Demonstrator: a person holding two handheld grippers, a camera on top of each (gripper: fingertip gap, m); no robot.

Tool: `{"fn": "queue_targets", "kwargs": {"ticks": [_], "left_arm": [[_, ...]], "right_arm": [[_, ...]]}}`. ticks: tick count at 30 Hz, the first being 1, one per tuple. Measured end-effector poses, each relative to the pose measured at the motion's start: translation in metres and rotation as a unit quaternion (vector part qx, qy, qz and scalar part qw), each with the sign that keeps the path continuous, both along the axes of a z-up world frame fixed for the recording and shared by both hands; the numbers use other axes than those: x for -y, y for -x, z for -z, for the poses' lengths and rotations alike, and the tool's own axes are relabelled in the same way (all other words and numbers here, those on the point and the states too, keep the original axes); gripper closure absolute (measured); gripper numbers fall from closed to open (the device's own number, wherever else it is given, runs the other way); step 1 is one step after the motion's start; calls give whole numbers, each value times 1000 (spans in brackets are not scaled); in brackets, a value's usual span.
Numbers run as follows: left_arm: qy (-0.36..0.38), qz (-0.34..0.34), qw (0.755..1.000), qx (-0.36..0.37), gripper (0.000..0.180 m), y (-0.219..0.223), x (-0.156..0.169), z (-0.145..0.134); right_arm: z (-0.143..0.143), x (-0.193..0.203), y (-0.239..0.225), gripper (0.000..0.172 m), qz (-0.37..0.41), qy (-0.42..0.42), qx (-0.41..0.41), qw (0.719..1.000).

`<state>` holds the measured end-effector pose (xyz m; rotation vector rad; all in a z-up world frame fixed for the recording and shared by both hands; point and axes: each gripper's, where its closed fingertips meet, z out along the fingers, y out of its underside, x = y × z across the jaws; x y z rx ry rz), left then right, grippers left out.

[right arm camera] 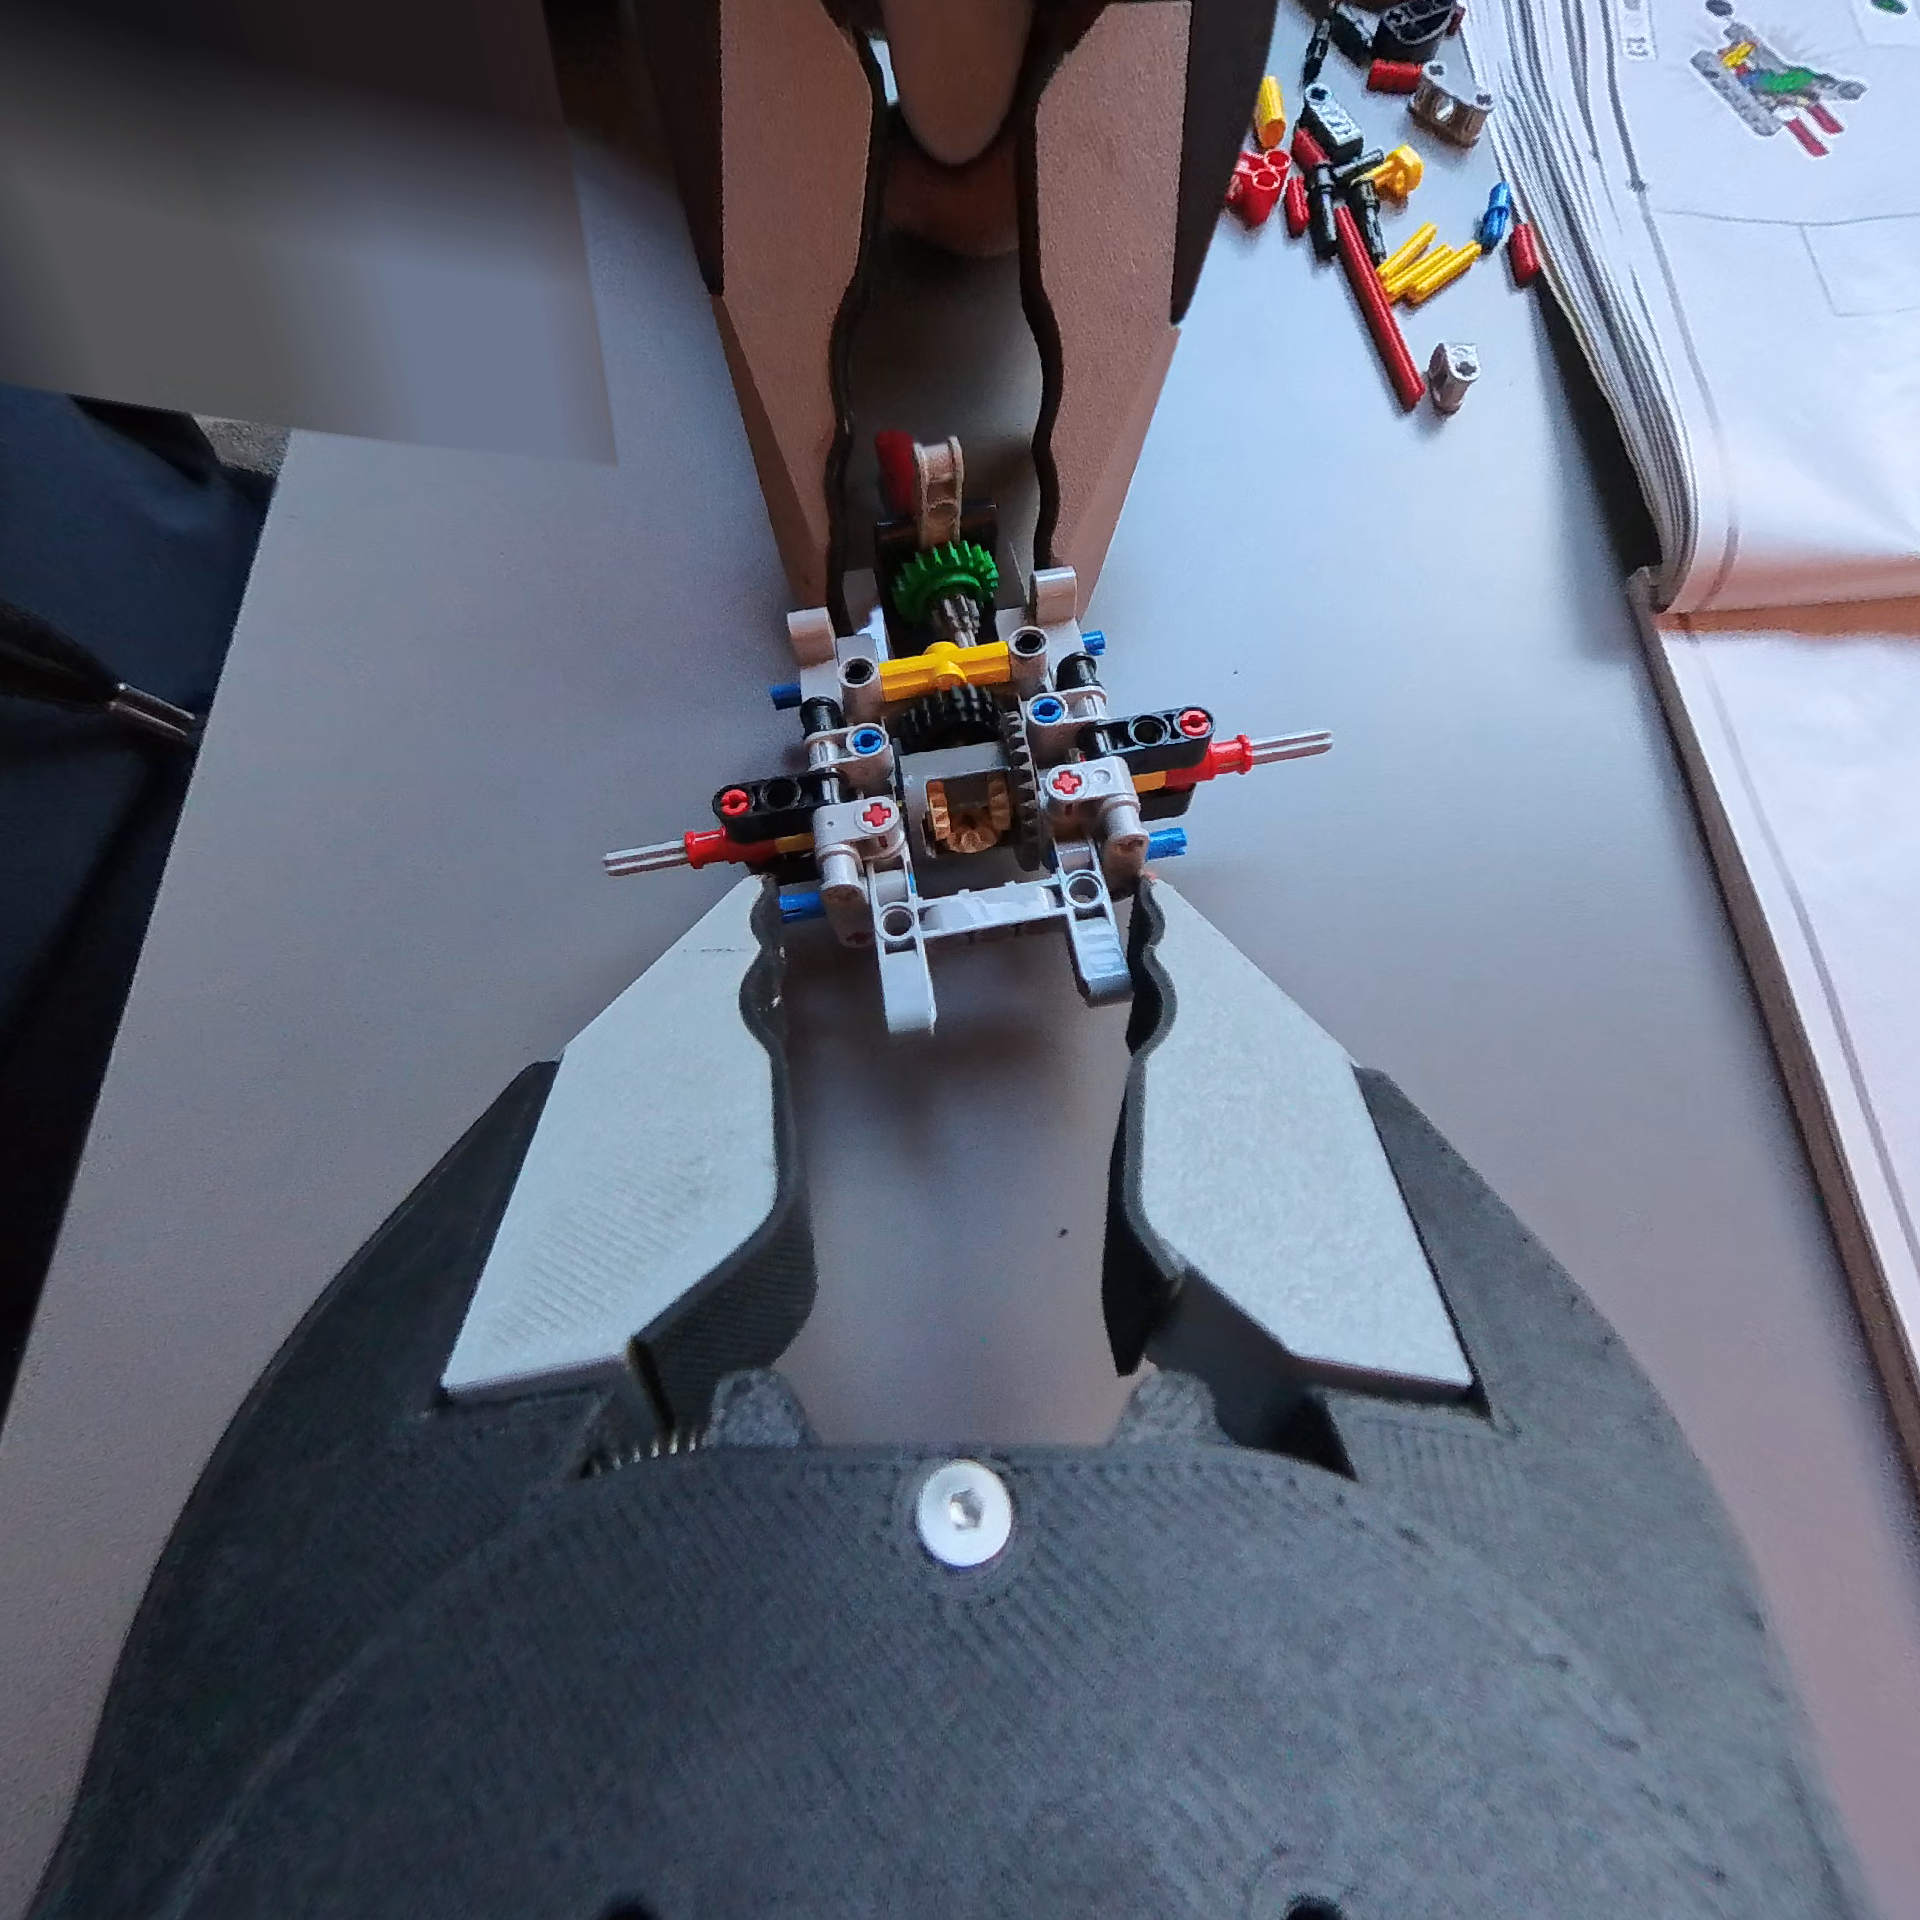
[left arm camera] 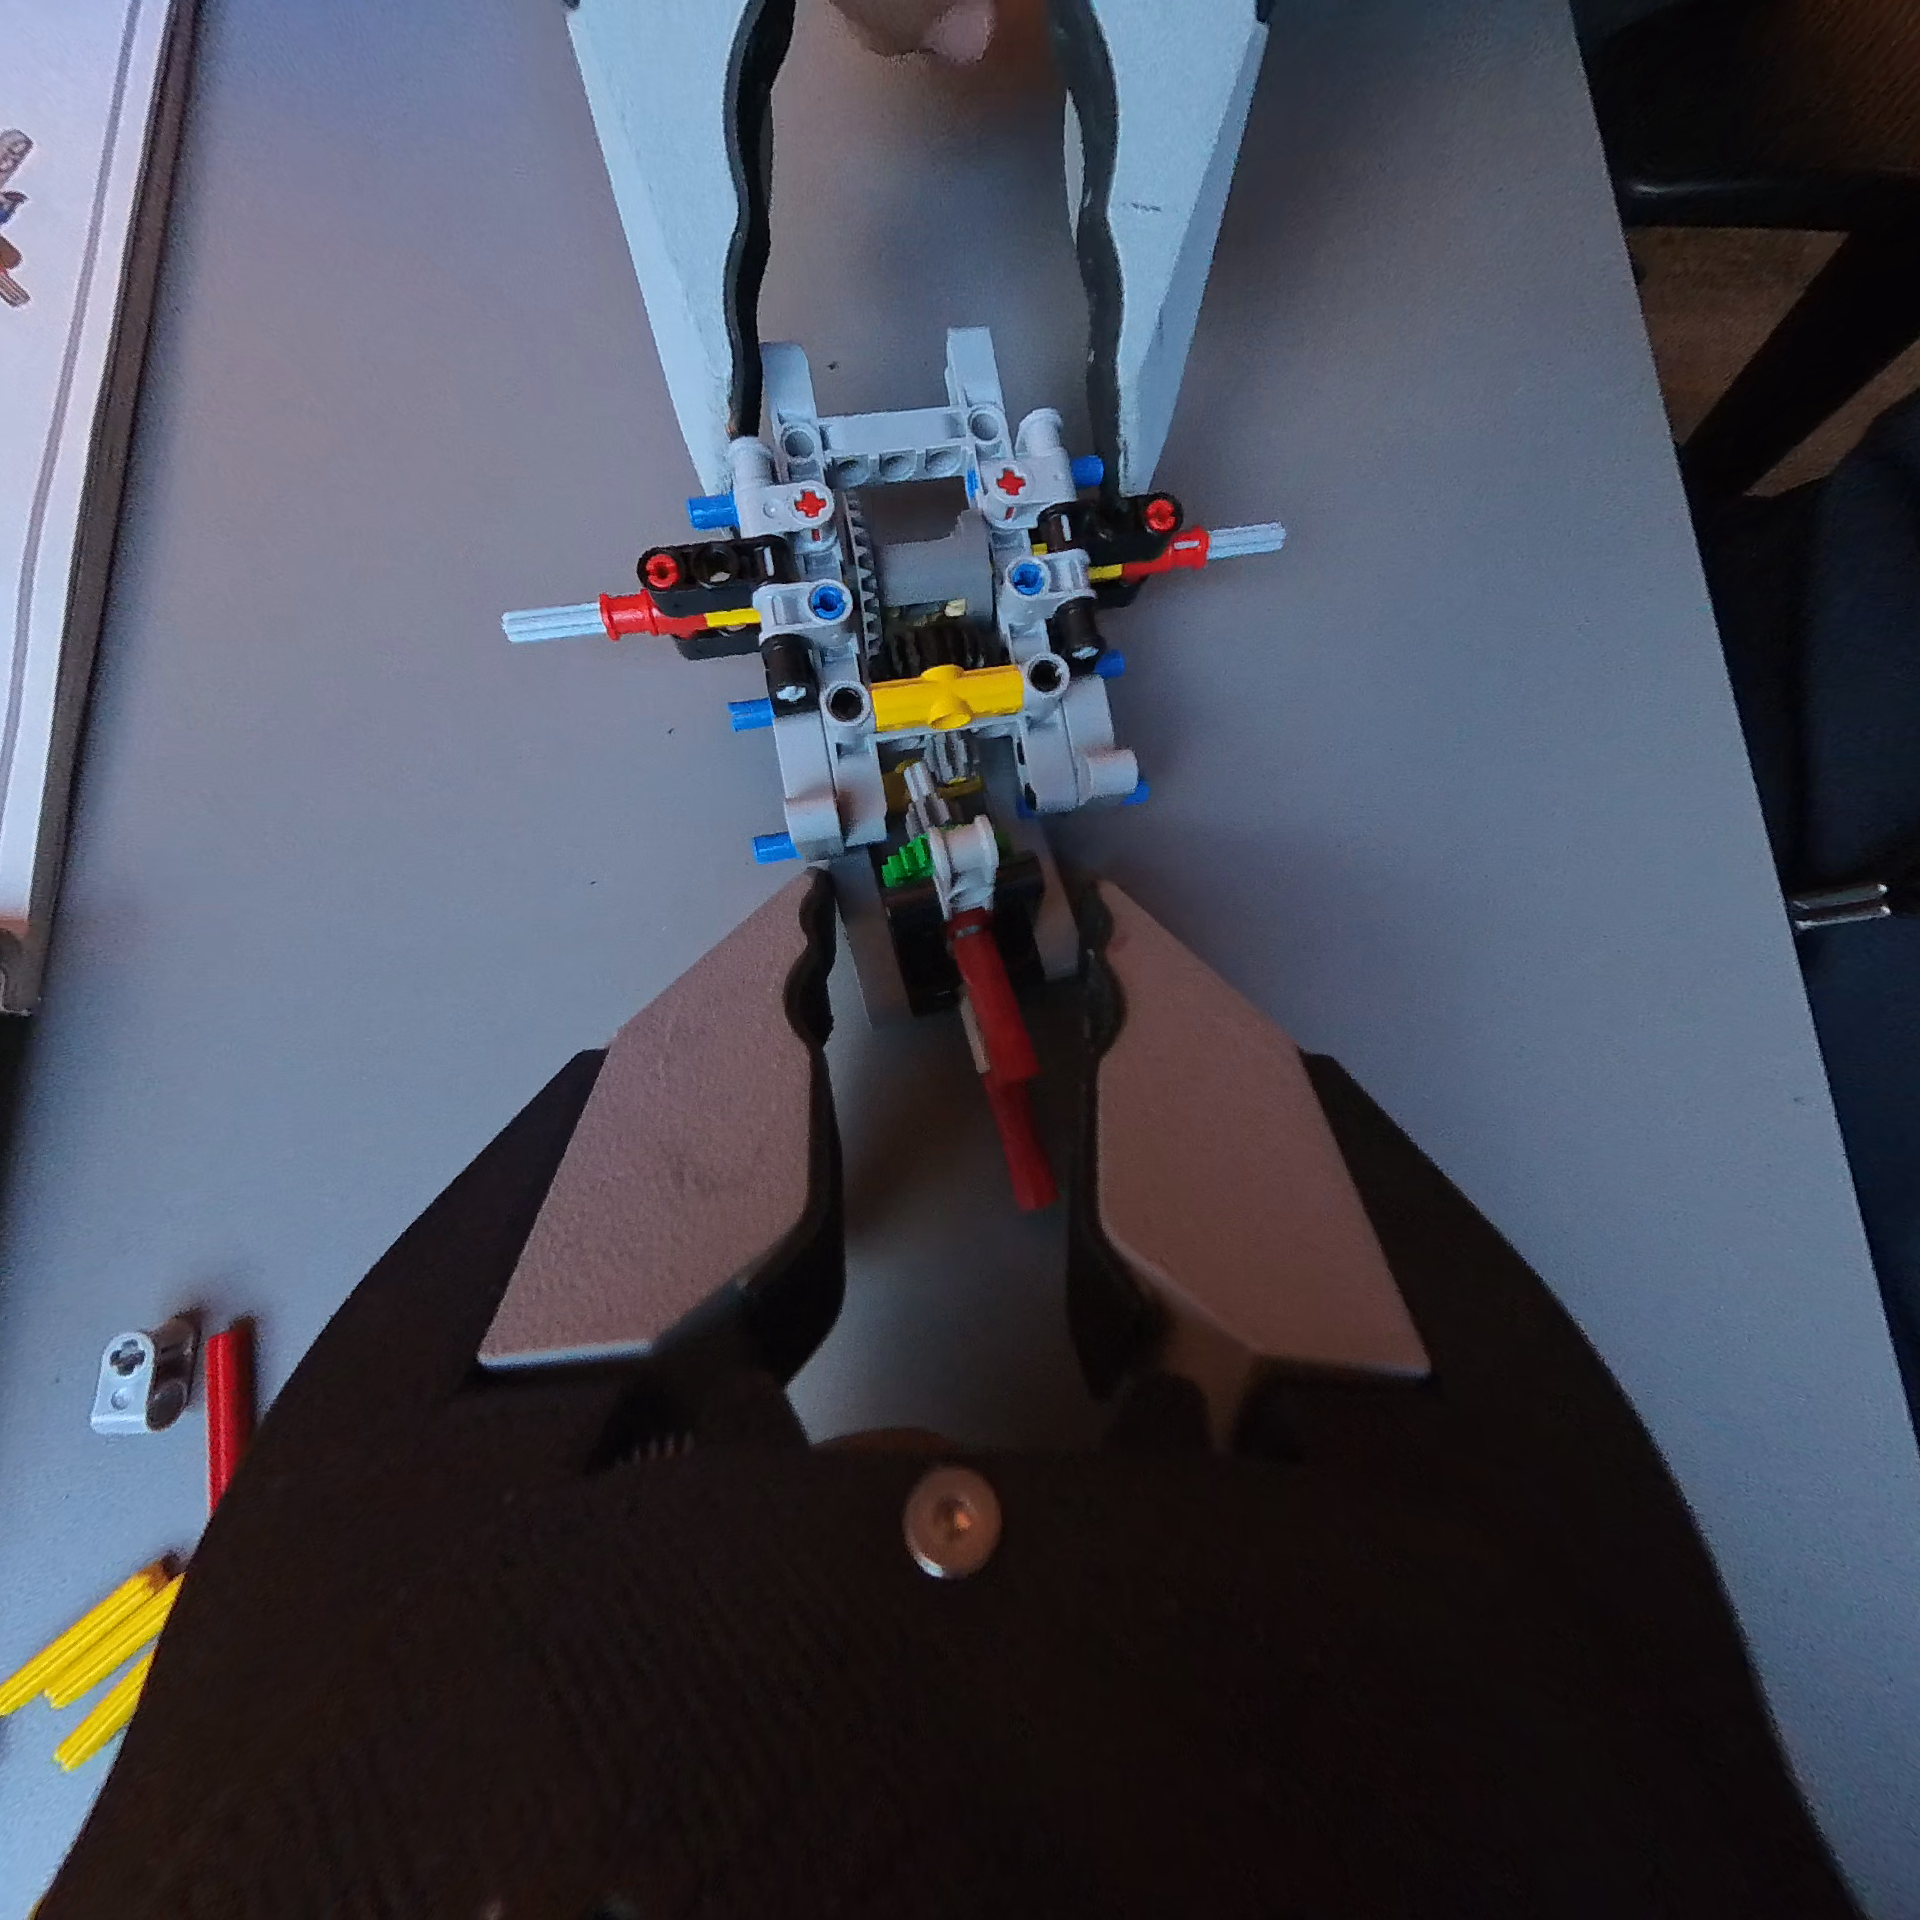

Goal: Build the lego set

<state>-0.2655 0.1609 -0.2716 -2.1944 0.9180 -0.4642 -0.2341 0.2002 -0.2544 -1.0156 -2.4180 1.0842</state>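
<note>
We see a building-brick assembly [left arm camera: 914, 623], a grey frame with gears, black beams, blue pins, a yellow connector and a thin axle sticking out on each side, resting on the grey surface [left arm camera: 364, 727] between two hand-held grippers that face each other.

The left hand-held gripper [left arm camera: 951, 935] has its tan fingers [left arm camera: 727, 1091] around the narrow end of the assembly, where a green gear [right arm camera: 943, 577] and a red axle [left arm camera: 997, 1049] sit. Both black pads lie against the grey side walls of that end, so we read it as clenched on the assembly. The red axle points back into the space between these fingers.

The right hand-held gripper [right arm camera: 951, 935] stands at the opposite end, its grey fingers [right arm camera: 644, 1143] spread wide on either side of the two grey prongs of the frame. Its right pad is touching or just beside one prong; its left pad stands clear of the frame, near a blue pin. We read it as released.

Well apart on the surface lie loose parts [right arm camera: 1371, 197]: red and yellow axles, black and grey connectors, blue pins. An open instruction booklet [right arm camera: 1766, 312] lies beside them along the surface's edge.
</note>
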Motion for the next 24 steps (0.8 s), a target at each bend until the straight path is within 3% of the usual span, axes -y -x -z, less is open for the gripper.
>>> {"fn": "queue_targets", "kwargs": {"ticks": [7,14,20,24], "left_arm": [[-1,2,1000,-1,137,-1,0,0],[6,-5,1000,1,134,3,1,-4],[-21,-7,1000,22,157,4,1,-21],[-12,1,1000,-4,158,3,3,-12]], "right_arm": [[-4,0,-3,108,0,-56,-5,998],[2,0,-4,108,5,-35,18,999],[8,1,-4,108,3,-27,25,999],[2,1,-3,108,5,-15,18,1000]]}}
